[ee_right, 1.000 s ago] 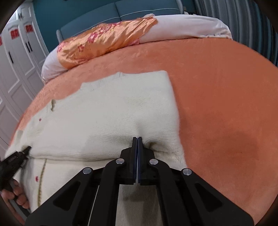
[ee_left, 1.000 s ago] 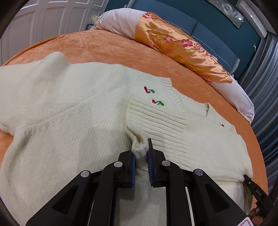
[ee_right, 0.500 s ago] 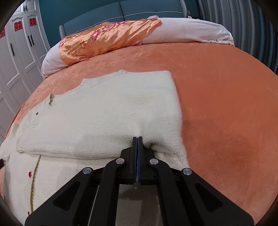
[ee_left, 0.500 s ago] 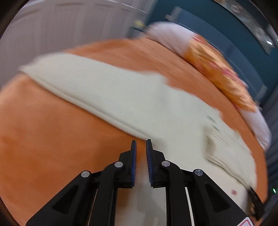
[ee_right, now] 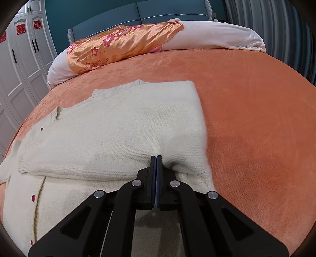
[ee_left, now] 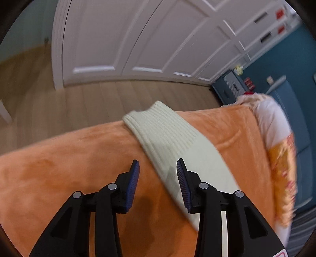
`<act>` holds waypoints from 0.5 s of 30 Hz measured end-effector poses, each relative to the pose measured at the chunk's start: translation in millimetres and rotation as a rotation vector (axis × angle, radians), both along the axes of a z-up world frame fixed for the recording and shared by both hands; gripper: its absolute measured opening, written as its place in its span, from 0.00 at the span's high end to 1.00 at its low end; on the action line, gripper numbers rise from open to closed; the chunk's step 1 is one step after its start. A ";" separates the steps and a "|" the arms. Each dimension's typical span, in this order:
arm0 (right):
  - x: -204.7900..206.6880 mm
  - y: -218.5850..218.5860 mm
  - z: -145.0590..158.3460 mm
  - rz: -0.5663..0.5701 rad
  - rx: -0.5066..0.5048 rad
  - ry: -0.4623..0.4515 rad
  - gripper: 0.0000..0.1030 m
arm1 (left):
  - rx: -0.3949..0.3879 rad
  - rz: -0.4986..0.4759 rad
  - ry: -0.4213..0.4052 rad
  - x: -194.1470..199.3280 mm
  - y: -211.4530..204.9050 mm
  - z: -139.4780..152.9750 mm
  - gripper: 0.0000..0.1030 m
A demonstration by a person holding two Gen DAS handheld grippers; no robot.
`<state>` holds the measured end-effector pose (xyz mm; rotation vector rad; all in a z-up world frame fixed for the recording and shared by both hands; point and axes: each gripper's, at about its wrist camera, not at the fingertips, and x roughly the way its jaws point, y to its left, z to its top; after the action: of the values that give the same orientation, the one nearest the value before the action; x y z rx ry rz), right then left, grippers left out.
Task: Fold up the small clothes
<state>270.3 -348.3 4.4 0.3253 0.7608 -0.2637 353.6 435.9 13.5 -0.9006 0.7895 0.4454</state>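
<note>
A cream knit cardigan [ee_right: 118, 138] with red buttons lies flat on the orange bed cover [ee_right: 256, 118], one sleeve folded across its body. My right gripper [ee_right: 156, 158] is shut, its tips pressed into a dimple at the folded sleeve's near edge. In the left wrist view the other sleeve [ee_left: 177, 154] stretches out to the bed's edge, its ribbed cuff [ee_left: 158, 120] at the brink. My left gripper [ee_left: 158, 172] hovers over this sleeve's near edge with its jaws opening. Cloth lies under the gap and the pads do not press on it.
An orange floral pillow [ee_right: 118, 43] and a white duvet [ee_right: 217, 35] lie at the head of the bed against a blue headboard [ee_right: 158, 11]. White wardrobe doors [ee_left: 138, 39] and wooden floor [ee_left: 79, 102] lie beyond the bed's edge. A blue nightstand [ee_left: 229, 87] stands by the wall.
My left gripper let go of the folded sleeve's cuff, swung left across the cardigan to the outstretched sleeve and widened its jaws. The right gripper stayed put.
</note>
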 end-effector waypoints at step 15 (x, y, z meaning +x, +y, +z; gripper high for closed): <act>-1.7 -2.0 -0.4 -0.001 0.021 -0.019 1.00 | 0.302 -0.336 -0.228 31.7 -148.2 128.8 0.94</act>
<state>268.6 -350.3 4.0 0.3478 0.7454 -0.2528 385.3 287.7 142.3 -0.5122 0.6278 0.1552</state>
